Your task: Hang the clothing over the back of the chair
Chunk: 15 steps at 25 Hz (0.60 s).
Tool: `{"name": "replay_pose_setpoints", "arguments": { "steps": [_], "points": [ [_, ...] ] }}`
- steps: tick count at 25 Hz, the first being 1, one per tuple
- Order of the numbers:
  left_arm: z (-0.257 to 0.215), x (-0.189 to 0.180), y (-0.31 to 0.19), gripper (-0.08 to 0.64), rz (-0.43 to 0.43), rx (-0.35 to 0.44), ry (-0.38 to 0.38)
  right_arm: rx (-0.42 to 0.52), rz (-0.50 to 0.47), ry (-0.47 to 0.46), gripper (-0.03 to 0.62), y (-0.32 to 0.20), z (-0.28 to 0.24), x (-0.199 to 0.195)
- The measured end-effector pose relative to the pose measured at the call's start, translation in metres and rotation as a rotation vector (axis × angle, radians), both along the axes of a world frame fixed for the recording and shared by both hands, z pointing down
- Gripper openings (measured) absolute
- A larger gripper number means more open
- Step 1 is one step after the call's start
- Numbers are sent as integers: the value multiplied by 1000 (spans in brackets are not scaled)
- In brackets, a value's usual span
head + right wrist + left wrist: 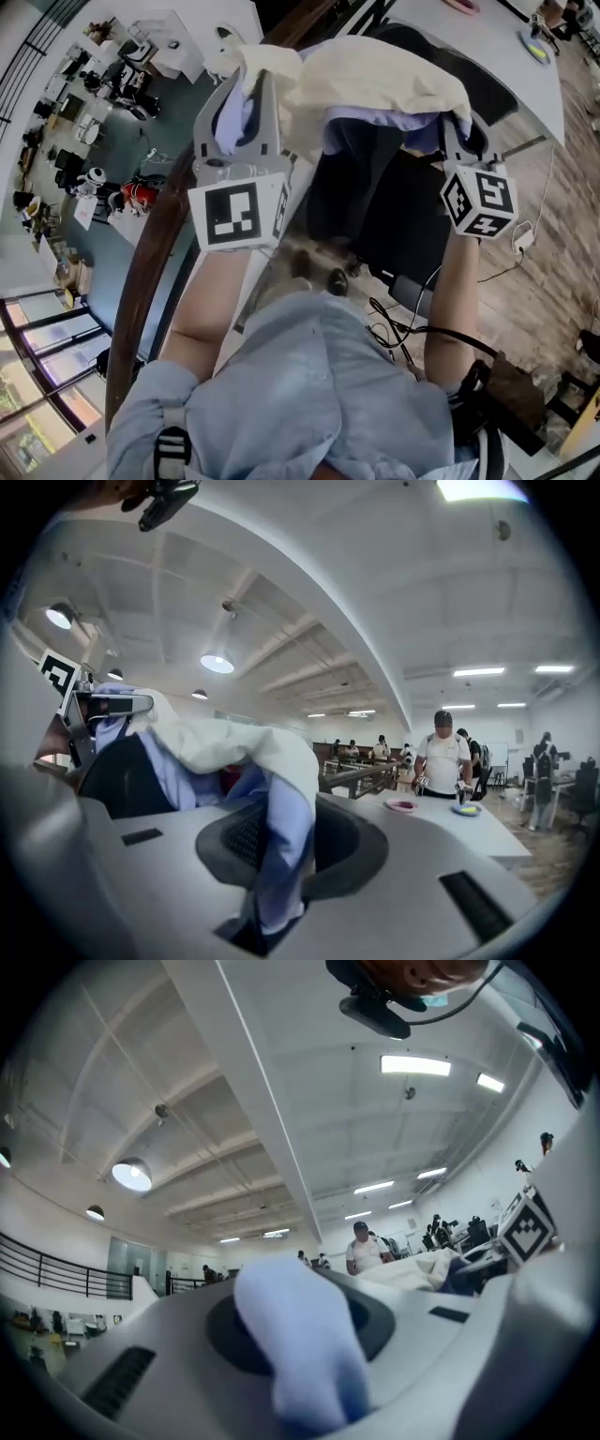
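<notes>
A cream garment (375, 75) with a pale lavender lining is stretched between my two grippers, above the back of a black chair (375, 206). At the garment's left end, my left gripper (246, 92) is shut on a fold of it. The lavender cloth (300, 1344) bulges out between its jaws in the left gripper view. My right gripper (457, 127) is shut on the right end. In the right gripper view the cloth (281, 827) hangs down through the jaws and drapes off to the left. The garment hides the chair's top edge.
A curved wooden railing (159, 244) runs down the left, with a lower floor of desks beyond it. A white table (525, 84) lies behind the chair. Cables (403, 323) trail on the wooden floor at right. A person in a white shirt (442, 761) stands at a far table.
</notes>
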<state>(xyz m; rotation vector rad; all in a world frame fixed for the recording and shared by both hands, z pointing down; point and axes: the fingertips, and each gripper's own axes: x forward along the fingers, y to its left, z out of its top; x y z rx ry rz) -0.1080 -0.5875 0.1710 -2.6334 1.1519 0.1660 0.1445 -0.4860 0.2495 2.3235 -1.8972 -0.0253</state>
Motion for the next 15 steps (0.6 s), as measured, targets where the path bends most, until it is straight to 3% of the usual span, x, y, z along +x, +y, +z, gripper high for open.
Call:
{"name": "replay_pose_setpoints", "arguments": {
  "steps": [6, 10, 12, 15],
  "points": [
    [66, 13, 11, 61, 31, -135, -57, -30, -121, -79, 88, -23, 54, -48],
    [90, 23, 24, 65, 121, -218, -59, -26, -160, -136, 100, -28, 67, -61],
    [93, 20, 28, 102, 159, -250, -42, -24, -170, -173, 139, -24, 69, -60],
    [100, 10, 38, 219, 208, -293, -26, -25, -181, -219, 257, -15, 73, -59]
  ]
}}
